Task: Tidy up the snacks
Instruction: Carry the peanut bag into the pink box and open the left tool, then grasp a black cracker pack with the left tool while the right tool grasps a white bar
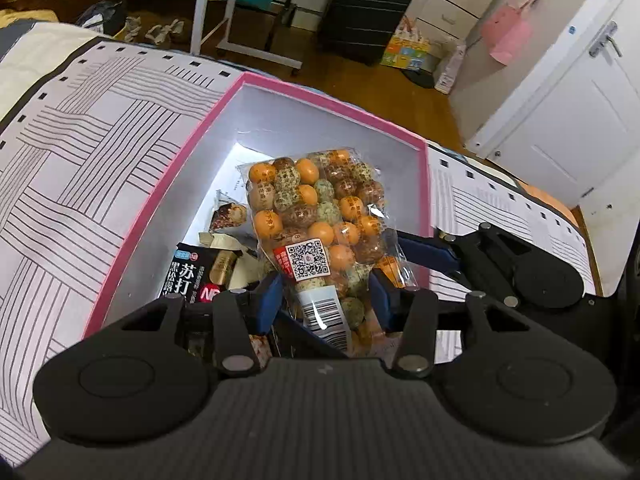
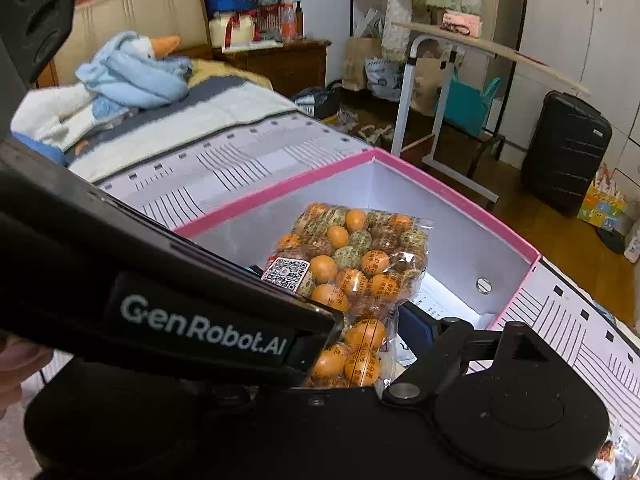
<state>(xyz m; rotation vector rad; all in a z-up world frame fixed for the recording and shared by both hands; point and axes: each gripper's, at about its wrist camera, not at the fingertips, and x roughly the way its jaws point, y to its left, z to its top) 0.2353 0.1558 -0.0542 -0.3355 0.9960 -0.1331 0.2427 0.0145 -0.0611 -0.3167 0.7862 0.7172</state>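
Note:
A clear bag of orange, brown and green round snacks (image 1: 316, 216) stands tilted over the white-lined pink box (image 1: 160, 196). My left gripper (image 1: 326, 292) is shut on the bag's lower end, its blue pads on either side. My right gripper (image 2: 376, 340) reaches in from the right; one blue finger (image 1: 424, 250) lies by the bag's edge. In the right wrist view the bag (image 2: 356, 264) sits between its fingers, but the left gripper's body hides one side. The pink box (image 2: 452, 196) lies below.
Inside the box lie a black cracker packet (image 1: 188, 276), a brown wrapped snack (image 1: 230, 214) and small gold-wrapped pieces. The box sits on a line-patterned sheet (image 1: 80, 160) on a bed. A black suitcase (image 1: 366, 8), white rack and door stand beyond.

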